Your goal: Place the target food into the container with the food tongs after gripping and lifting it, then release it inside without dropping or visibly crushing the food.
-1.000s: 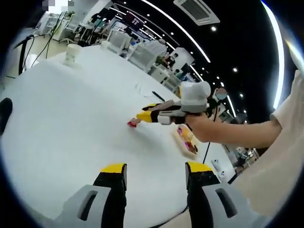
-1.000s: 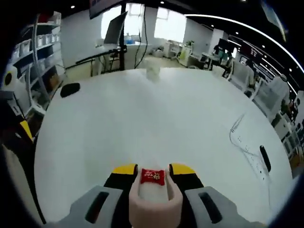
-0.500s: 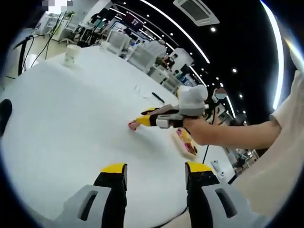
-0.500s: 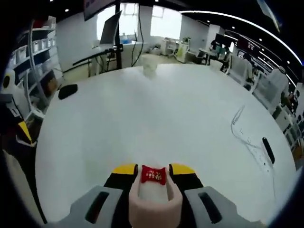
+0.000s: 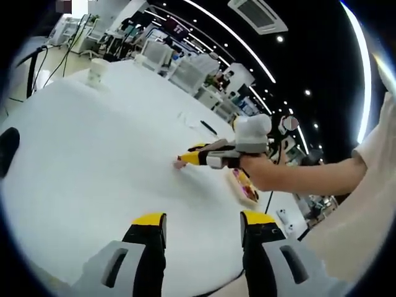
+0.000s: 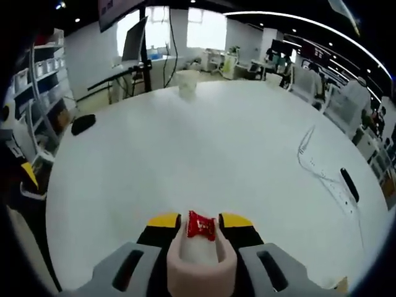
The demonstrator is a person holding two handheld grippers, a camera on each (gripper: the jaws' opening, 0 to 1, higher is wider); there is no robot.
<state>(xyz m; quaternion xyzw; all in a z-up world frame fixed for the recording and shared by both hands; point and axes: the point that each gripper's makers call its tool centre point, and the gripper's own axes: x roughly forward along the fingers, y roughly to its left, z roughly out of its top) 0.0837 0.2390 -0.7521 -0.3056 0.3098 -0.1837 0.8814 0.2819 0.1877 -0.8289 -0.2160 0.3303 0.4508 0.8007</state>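
Observation:
A red wrapped candy (image 6: 201,226) sits pinched in the tips of pink food tongs (image 6: 197,263). My right gripper (image 6: 199,221) is shut on those tongs, its yellow-tipped jaws pressing both arms. In the left gripper view a hand holds that right gripper (image 5: 207,156) low over the white table (image 5: 93,154), the pink tong tip (image 5: 180,164) pointing left. A tray of food (image 5: 245,185) lies just behind the hand. My left gripper (image 5: 204,219) hangs open above the table's near edge, holding nothing.
A white paper cup (image 6: 185,83) stands at the table's far side, also seen as the cup (image 5: 96,71). A flat black object (image 6: 82,124) lies far left, a black pen (image 6: 349,184) and thin cable (image 6: 309,158) to the right. Desks and shelves surround the table.
The right gripper has swung slightly, shifting the cup leftward in its view. The candy now sits tilted in the tongs. The left gripper has barely moved.

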